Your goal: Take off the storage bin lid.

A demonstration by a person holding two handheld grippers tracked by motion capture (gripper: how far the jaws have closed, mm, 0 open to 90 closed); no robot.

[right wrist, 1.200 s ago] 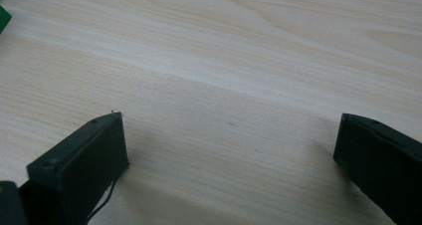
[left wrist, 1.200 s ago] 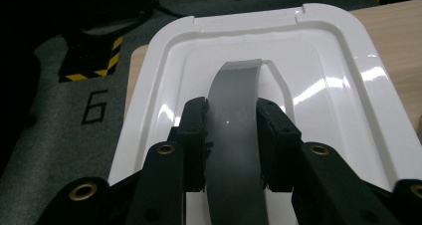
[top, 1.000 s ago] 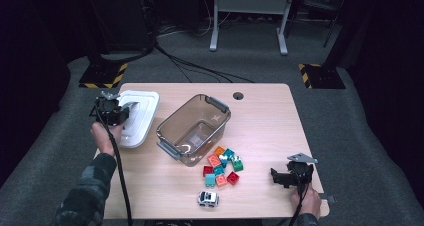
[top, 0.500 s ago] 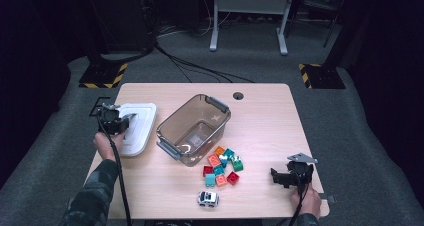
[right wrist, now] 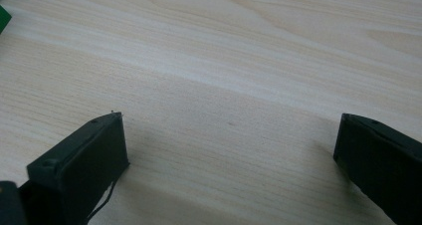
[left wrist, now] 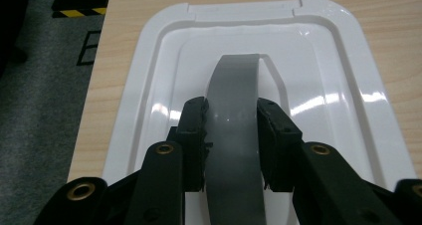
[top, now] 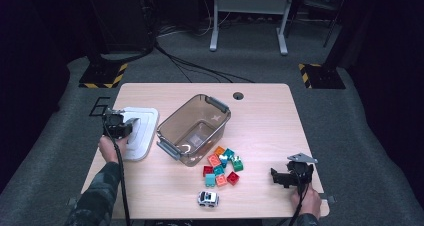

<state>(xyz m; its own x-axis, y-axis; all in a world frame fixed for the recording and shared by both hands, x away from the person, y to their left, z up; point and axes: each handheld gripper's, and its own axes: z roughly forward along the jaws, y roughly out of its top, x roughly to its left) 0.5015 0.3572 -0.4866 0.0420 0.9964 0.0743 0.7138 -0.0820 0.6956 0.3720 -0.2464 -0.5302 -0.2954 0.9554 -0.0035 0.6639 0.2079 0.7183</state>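
Note:
A white lid with a grey handle lies at the table's left edge, beside a clear plastic bin. My left gripper is over the lid's near-left part, and its jaws are shut on the handle from both sides. Several coloured bricks lie in a heap in front of the bin, and a small white toy car stands nearer the front edge. At the front right, my right gripper rests low over bare wood, its jaws wide open with nothing between them.
The wooden table has a round cable hole near its far edge. Grey carpet surrounds the table, and metal stand legs and cables lie on the floor beyond it.
My left gripper has come down with the white lid, which now sits lower and nearer at the table's left edge. The right gripper has not moved.

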